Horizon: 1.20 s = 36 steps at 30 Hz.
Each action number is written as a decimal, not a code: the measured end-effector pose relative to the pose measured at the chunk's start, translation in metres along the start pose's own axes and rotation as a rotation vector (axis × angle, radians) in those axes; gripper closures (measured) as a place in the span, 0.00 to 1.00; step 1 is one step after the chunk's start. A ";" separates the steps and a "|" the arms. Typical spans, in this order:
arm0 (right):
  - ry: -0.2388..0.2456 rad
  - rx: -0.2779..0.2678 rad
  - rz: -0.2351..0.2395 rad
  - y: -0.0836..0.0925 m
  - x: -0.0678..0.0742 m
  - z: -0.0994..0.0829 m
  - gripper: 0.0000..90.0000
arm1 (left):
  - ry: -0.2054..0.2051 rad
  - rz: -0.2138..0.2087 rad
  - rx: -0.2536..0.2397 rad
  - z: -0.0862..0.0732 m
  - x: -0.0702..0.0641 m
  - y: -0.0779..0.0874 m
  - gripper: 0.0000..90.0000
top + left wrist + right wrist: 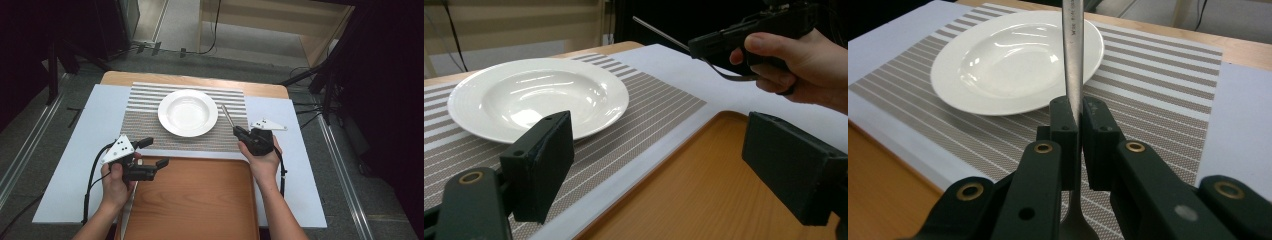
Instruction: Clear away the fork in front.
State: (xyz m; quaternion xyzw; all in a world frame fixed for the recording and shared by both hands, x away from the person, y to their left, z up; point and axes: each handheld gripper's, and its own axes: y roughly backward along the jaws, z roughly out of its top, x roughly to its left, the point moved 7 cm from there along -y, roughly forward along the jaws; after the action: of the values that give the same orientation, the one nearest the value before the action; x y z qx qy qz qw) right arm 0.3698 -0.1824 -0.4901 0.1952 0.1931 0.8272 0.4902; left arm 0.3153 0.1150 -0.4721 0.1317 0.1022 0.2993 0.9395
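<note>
Cutlery handle (226,115), a slim metal piece, is clamped in the right gripper (239,131) and sticks out toward 11 o'clock, its far end just beside the white plate (188,112) at the plate's 3 o'clock edge. From the high view, the plate sits in the middle of a striped placemat (140,120) on a pale blue-white table cover (95,130). A wooden tray (192,200) lies at 6 o'clock of the placemat, between the person's forearms. The left gripper (155,152) hovers at the tray's upper left corner, at 7 o'clock of the plate, its jaws apart with nothing between them.

From the left gripper view, the two black jaws stand wide, one at each side, over the tray's edge and the placemat. The plate (536,95) lies ahead at 10 o'clock. The right hand (804,65) with its gripper holds the metal handle (659,33) at 1 o'clock, raised above the table.

From the right gripper view, the jaws are pressed together on the metal handle (1073,50), which rises straight up toward 12 o'clock, crossing the plate's (1008,60) right rim. Its broader end hangs below the jaws. Which kind of cutlery it is cannot be told.
</note>
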 end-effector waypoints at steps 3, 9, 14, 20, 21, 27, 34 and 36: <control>0.010 -0.014 0.013 0.004 0.007 -0.003 0.92 | 0.005 -0.005 -0.002 0.001 -0.003 -0.004 0.13; 0.046 -0.041 0.028 0.012 0.024 -0.009 0.92 | 0.012 -0.020 -0.006 0.003 -0.007 -0.010 0.13; 0.067 -0.055 0.057 0.016 0.039 -0.015 0.92 | 0.020 -0.036 -0.010 0.005 -0.010 -0.014 0.13; 0.083 -0.076 0.086 0.020 0.055 -0.020 0.92 | 0.027 -0.050 -0.016 0.008 -0.016 -0.018 0.13; 0.084 -0.080 0.091 0.021 0.059 -0.021 0.92 | 0.045 -0.064 -0.021 0.009 -0.017 -0.019 0.13; 0.103 -0.102 0.120 0.027 0.074 -0.025 0.92 | 0.052 -0.082 -0.033 0.011 -0.022 -0.019 0.08; 0.116 -0.108 0.149 0.028 0.089 -0.031 0.92 | 0.068 -0.085 -0.010 0.009 -0.025 -0.021 0.08; 0.114 -0.114 0.159 0.029 0.093 -0.032 0.92 | 0.091 -0.096 -0.005 0.008 -0.027 -0.022 0.09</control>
State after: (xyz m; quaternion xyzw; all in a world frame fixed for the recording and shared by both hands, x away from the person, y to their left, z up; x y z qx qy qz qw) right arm 0.2914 -0.1169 -0.4899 0.1344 0.1573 0.8830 0.4213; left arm 0.3083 0.0803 -0.4679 0.1107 0.1503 0.2596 0.9475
